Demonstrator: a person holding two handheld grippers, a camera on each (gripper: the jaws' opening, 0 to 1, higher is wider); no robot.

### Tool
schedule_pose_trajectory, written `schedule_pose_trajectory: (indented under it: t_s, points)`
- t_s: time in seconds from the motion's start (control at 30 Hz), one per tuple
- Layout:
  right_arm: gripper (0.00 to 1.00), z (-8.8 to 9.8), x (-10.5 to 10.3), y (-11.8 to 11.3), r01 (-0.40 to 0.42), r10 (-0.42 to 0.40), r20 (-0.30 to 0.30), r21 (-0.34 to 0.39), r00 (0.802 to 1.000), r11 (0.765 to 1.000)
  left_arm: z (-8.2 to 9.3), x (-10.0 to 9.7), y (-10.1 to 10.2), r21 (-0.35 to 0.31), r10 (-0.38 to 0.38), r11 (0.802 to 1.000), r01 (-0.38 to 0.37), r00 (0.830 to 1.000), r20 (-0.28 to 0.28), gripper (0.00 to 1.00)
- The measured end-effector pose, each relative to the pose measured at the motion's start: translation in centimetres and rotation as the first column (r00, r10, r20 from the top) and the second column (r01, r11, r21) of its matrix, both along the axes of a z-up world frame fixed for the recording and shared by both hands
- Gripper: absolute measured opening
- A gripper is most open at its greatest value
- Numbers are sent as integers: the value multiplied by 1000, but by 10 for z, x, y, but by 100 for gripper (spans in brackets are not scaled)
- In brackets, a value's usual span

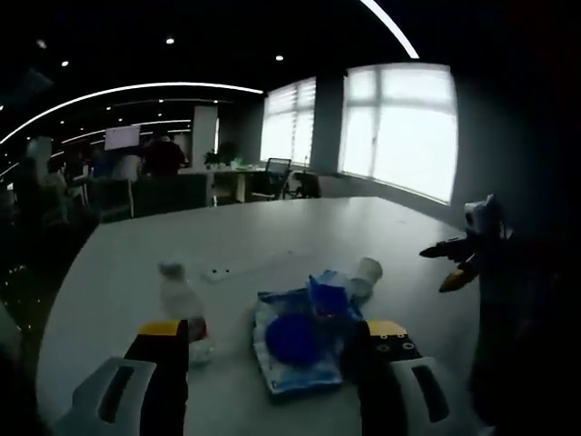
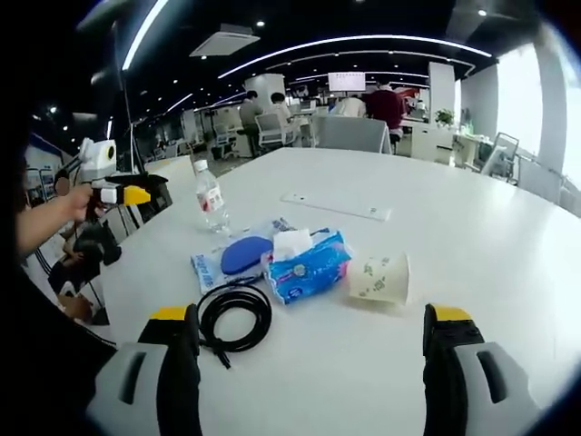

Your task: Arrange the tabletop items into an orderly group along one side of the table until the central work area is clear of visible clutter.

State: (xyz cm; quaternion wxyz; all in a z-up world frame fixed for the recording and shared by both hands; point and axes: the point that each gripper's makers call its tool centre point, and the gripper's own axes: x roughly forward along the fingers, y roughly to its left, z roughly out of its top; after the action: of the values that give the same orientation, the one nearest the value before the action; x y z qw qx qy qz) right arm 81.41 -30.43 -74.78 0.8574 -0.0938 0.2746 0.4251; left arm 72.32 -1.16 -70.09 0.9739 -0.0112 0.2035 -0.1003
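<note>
White tabletop [image 2: 472,227] is seen carrying a small cluster of clutter near its middle. In the right gripper view, a clear plastic water bottle [image 2: 211,202] stands upright, well back from the rest. Just in front of it a blue pouch [image 2: 243,254] lies on a flat plastic packet, touching a blue tissue pack [image 2: 310,263] with a white tissue pulled up from it. A paper cup [image 2: 381,277] lies tipped on its side just beside the pack, and a coiled black cable [image 2: 234,314] rests nearest the camera. A thin white strip [image 2: 336,206] lies farther off.

The right gripper [image 2: 311,341] is held low with its fingers wide apart and nothing between them. The left gripper [image 1: 275,345] is likewise held with its fingers spread, empty, the bottle [image 1: 184,307] standing close by its left finger.

Risks can be judged: the upright bottle could be toppled by a sideways nudge, the tipped cup could roll off if pushed, and the loose cable could uncoil or drag the pouch when lifted.

An open office is shown around the tabletop, with bright windows, ceiling light strips, chairs, desks, and people in the distance.
</note>
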Motion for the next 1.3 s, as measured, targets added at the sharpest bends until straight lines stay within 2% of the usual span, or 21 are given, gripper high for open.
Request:
schedule_pose_trajectory:
  t_s: [0.2,0.3,0.5,0.67,0.8,0.9,1.07,1.3]
  points:
    - [100,-1,1,2,-11,11,4,1,1000,1000,-4,-5,-13,-2,-4,1000,4,1000,-11,77]
    - [100,0,1,2,-12,12,4,5,1000,1000,-1,-8,-20,-3,0,1000,0,1000,-2,79]
    - [100,5,3,4,-14,13,17,11,1000,1000,-7,-16,-20,0,16,1000,-16,999,-32,84]
    - [100,7,0,6,-23,23,12,11,1000,1000,-10,-19,-21,-17,18,1000,-19,1000,-18,86]
    - [100,10,-3,8,-30,30,5,23,1000,999,-12,-18,-22,1,9,1000,-9,1000,-27,89]
    - [100,10,-4,8,-31,31,0,12,1000,999,-14,-17,-19,-9,16,1000,-16,999,-32,92]
    - [100,9,-2,5,-28,29,-2,6,1000,1000,-12,-17,-20,-7,14,1000,-14,1000,-27,98]
    - [100,12,5,0,-26,26,9,3,1000,1000,-8,-20,-24,4,9,1000,-9,1000,-20,99]
